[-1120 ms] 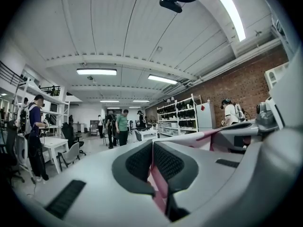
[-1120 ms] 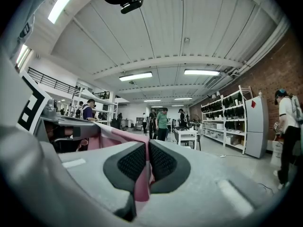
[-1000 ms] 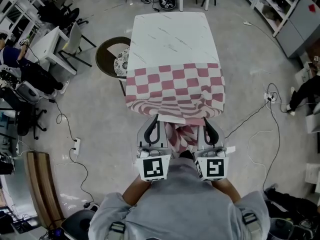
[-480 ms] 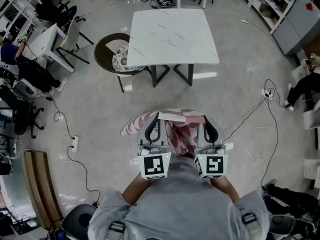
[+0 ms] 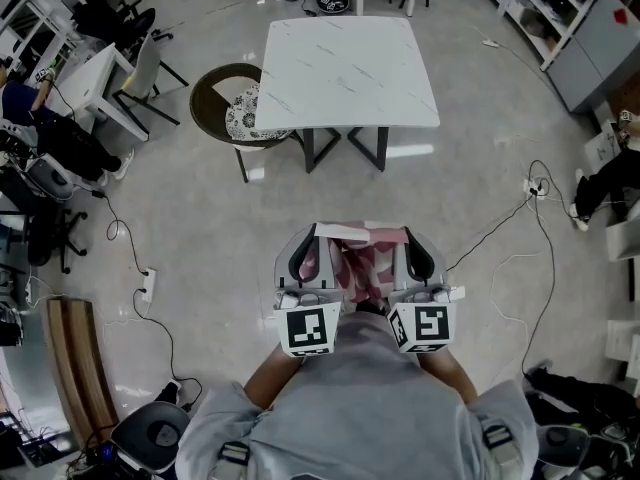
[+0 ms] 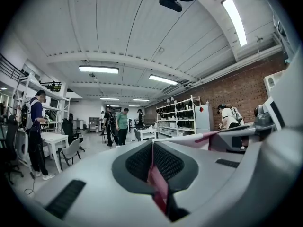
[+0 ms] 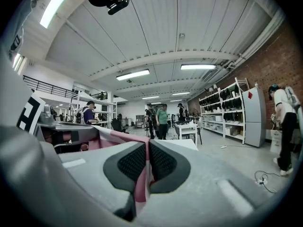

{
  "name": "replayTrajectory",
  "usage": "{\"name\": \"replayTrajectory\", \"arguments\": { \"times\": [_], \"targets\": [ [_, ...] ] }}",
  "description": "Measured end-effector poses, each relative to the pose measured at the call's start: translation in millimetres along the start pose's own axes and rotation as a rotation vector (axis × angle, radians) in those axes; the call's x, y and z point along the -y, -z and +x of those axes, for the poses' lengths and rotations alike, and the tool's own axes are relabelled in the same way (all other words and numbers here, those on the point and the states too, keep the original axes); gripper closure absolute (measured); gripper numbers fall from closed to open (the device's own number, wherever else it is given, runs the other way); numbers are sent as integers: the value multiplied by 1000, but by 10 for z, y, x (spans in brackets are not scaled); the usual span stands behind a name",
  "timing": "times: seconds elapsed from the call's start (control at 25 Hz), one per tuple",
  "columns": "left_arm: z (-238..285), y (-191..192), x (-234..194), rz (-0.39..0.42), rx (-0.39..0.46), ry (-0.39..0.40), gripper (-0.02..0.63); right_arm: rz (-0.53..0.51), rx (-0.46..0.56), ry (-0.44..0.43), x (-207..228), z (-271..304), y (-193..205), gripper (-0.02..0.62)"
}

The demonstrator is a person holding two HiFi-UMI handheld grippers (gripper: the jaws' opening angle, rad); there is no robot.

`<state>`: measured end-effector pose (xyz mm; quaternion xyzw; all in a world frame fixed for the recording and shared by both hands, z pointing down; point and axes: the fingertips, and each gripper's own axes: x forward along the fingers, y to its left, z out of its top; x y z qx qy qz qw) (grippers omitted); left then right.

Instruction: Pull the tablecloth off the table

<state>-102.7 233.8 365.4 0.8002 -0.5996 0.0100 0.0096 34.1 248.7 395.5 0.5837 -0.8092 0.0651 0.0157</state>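
A round chair (image 5: 212, 103) is standing at eleven o'clock, a power strip (image 5: 151, 287) is lying at nine, and shelving (image 5: 556, 4) is lining the one o'clock corner.

The head camera looks steeply down at the floor (image 5: 200, 218) and table (image 5: 350, 68) ahead. Both gripper cameras sit right behind their jaws, facing level toward the same shelving (image 6: 182, 119).

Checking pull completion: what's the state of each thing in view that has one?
Pink-and-white checked tablecloth: off the table, bunched, held up between both grippers.
White marble-top table: upright, top bare.
Left gripper: shut on the tablecloth.
Right gripper: shut on the tablecloth.
Round brown chair: upright, unoccupied, at the table's left side.
Patterned cushion: lying on the chair seat.
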Motion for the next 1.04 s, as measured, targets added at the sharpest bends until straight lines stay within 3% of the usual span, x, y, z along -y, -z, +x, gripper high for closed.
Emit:
{"name": "replayTrajectory", "arguments": {
  "times": [1.04],
  "targets": [
    [175,48,46,7,-7,4,600,3,-10,-5,149,147,32,589]
  ]
}}
